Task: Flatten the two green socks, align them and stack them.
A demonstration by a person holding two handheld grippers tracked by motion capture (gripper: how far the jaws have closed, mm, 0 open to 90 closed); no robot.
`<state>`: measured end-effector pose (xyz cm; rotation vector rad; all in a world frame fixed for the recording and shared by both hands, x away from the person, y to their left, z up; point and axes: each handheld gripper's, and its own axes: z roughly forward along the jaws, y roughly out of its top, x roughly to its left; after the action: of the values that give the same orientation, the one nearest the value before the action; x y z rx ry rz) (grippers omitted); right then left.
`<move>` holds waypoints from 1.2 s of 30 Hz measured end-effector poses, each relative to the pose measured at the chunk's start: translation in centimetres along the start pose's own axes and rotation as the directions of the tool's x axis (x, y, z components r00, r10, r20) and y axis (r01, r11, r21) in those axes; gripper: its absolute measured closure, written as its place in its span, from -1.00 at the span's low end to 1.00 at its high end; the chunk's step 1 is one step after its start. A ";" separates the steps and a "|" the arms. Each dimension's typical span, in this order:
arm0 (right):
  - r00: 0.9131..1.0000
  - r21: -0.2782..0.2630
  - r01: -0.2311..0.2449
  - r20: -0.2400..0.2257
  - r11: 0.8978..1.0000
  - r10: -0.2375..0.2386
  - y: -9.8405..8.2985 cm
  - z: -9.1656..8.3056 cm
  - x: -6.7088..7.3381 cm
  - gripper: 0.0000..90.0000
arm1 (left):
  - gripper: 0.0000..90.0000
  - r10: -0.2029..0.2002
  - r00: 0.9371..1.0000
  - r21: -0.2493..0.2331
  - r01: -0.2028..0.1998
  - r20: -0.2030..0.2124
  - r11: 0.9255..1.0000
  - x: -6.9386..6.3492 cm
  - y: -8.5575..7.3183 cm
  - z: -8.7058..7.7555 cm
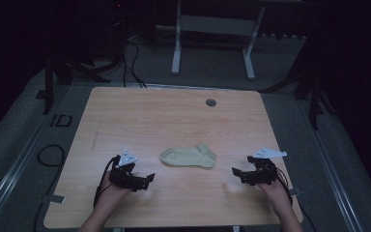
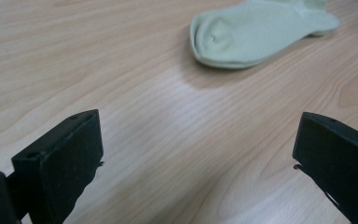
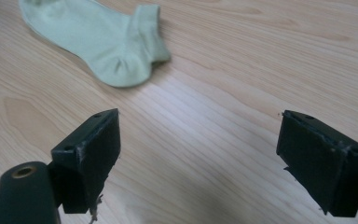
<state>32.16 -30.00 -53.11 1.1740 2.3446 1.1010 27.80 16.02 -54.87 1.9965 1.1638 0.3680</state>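
A pale green ankle sock (image 1: pixel 189 157) is lying flat mid-table (image 1: pixel 174 116), and the left gripper (image 1: pixel 147 179) and right gripper (image 1: pixel 235 171) are flanking it, both hovering with jaws spread wide, gripping nothing.

In the left gripper view the top edge cuts off the far end of the sock (image 2: pixel 261 32), and the right jaw of the left gripper (image 2: pixel 198 163) runs off the right edge. In the right gripper view the sock's (image 3: pixel 98 37) toe end leaves at the top left corner. In the high view the person's forearms are cut by the bottom edge, the small round thing (image 1: pixel 211 102) at the far side of the tabletop (image 1: pixel 174 121) is too small to identify, and the room beyond is too dark to read.
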 end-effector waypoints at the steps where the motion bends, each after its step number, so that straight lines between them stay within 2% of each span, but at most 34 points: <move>1: 1.000 0.002 -0.001 0.002 1.000 0.001 -0.2 -0.1 -0.2 -0.70 | -0.96 -0.001 1.000 0.002 0.001 -0.002 1.000 0.1 -0.2 -0.2; 12: 0.998 0.011 -0.050 0.044 0.999 0.049 -2.5 -1.2 -1.9 -0.71 | -0.96 -0.028 0.998 0.000 0.028 -0.052 1.000 2.1 -2.4 -2.0; 15: 0.996 0.012 -0.064 0.062 0.998 0.063 -3.1 -1.6 -2.4 -0.72 | -0.96 -0.047 0.997 -0.002 0.047 -0.062 0.999 2.7 -3.1 -2.5; 20: 0.991 -0.008 -0.092 0.094 0.996 0.093 -3.9 -2.4 -3.2 -0.72 | -0.96 -0.054 0.994 -0.002 0.054 -0.093 0.999 3.6 -4.0 -3.0; 28: 0.983 0.000 -0.130 0.131 0.991 0.129 -5.0 -3.1 -4.0 -0.72 | -0.96 -0.085 0.989 -0.016 0.084 -0.123 0.996 4.9 -4.9 -4.5; 36: 0.972 -0.012 -0.181 0.149 0.983 0.181 -6.3 -4.1 -4.7 -0.72 | -0.96 -0.122 0.981 -0.022 0.120 -0.151 0.993 6.0 -6.4 -5.9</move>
<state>29.31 -38.11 -55.44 1.4420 2.1604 1.0280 23.71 25.57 -56.57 1.9027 1.3672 0.4709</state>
